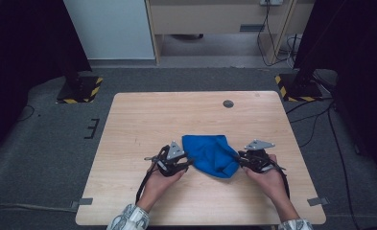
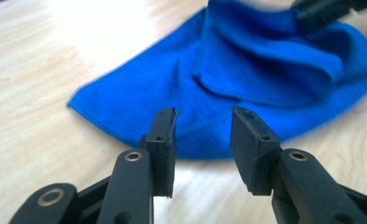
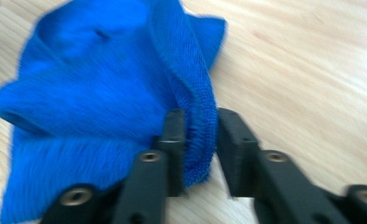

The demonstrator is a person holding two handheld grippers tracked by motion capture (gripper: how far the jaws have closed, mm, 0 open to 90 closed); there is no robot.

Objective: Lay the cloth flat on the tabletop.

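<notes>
Left hand-held gripper [image 2: 203,128]: jaws stood apart with nothing between them, poised just short of the cloth's near edge; no contact that I could see.
Right hand-held gripper [image 3: 201,140]: a raised fold of cloth sat between the jaws. One pad lay against it, the other showed a sliver of gap, so I logged it as not clamped.
Blue cloth [image 1: 211,154]: lay rumpled on the tabletop [image 1: 143,120], toward the near side, between my two grippers and slightly right of centre.
Handling: I judged it light, limp and knitted, neither slippery nor fragile. It would sag and bunch rather than hold any shape.
Where to grip: best at an edge or corner, one layer deep; the flat hem [image 2: 125,126] facing the left gripper looked the cleaner bite.
Surroundings: a small dark round inset [image 1: 228,103] sat in the far tabletop, well apart from the cloth.
Obstructions: none near the cloth; my own cables trailed behind the hands.
</notes>
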